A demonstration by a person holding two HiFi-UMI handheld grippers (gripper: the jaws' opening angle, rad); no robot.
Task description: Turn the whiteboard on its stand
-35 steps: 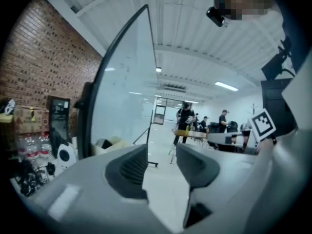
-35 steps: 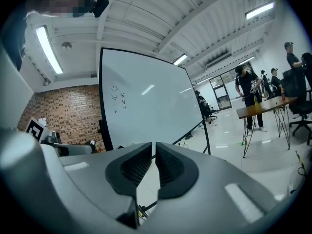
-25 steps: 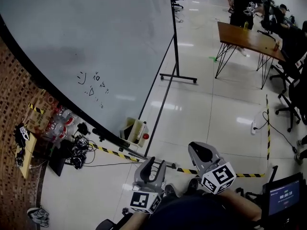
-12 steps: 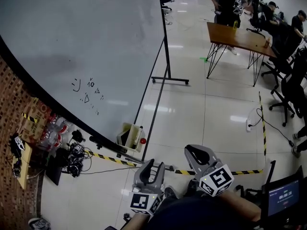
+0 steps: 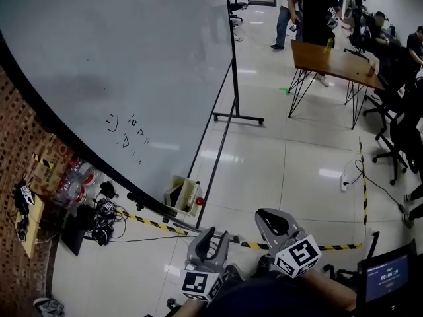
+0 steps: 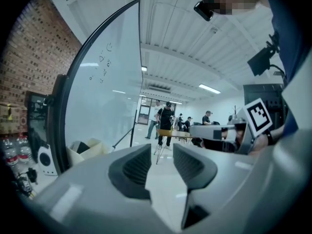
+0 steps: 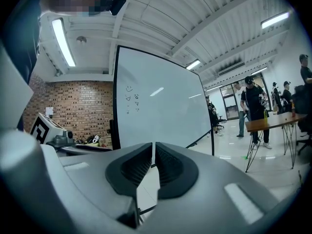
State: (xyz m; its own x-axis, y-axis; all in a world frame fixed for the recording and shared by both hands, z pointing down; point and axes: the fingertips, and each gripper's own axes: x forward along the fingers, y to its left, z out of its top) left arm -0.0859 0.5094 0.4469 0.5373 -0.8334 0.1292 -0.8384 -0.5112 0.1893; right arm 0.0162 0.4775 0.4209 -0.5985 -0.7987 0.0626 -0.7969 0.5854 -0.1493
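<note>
Well short of the whiteboard (image 5: 119, 65), upright on its stand (image 5: 238, 116) ahead, I hold the left gripper (image 5: 215, 236) with jaws a little apart and the right gripper (image 5: 272, 218) closed, both empty, so I judge the approach to its frame edge comes next.

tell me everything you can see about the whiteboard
The whiteboard is a large glossy white panel in a thin dark frame, standing upright on a black metal stand with a wheeled foot bar on the tiled floor. Small black marker doodles sit near one side edge. A brick wall is behind it.
</note>
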